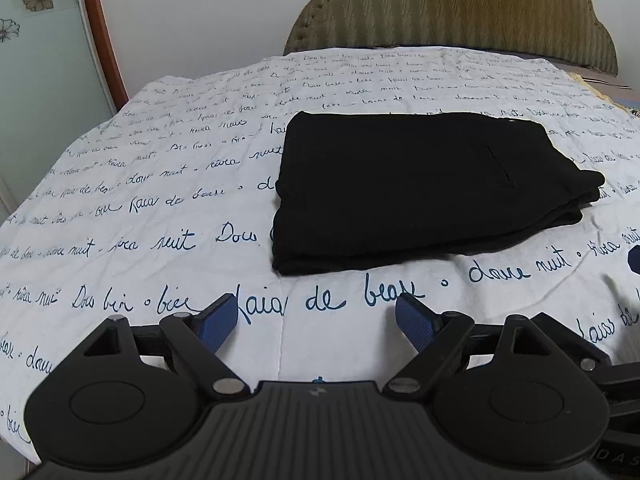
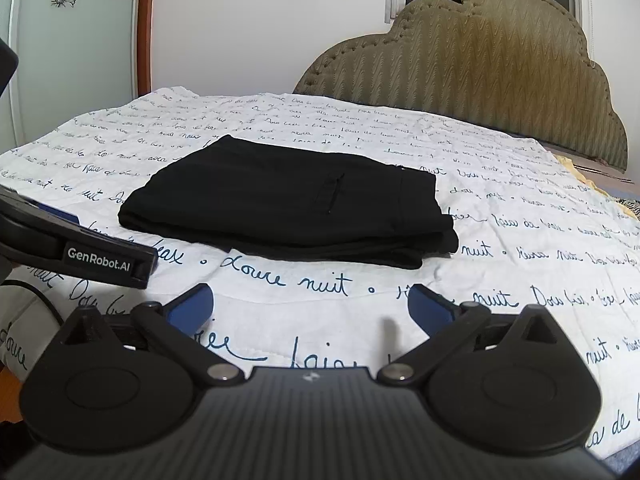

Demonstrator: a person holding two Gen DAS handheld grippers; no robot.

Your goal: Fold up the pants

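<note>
Beyond my two grippers, on the side of the quilt (image 1: 168,184) nearer the headboard (image 1: 460,12), the black pants (image 1: 400,184) lie folded into a thick, squarish bundle of several layers, pocket slit facing up. My left gripper (image 1: 316,320) is spread wide with nothing between its blue pads (image 1: 218,326), hovering on the near side of the pants and not touching them. My right gripper (image 2: 310,312) is likewise spread and empty, also short of the pants' near edge.

I judge the folding essentially done, so the main risk is my own interference. If I drag a finger across the near edge, the top layers could slide and fan out. The right-hand corner of the pants already looks slightly stepped, with lower layers peeking out; a nudge there could open it further, though the black cloth hides detail and I may be misreading shadow. The quilt is soft and wrinkled, so pressing beside the pants could tilt the bundle.
</note>
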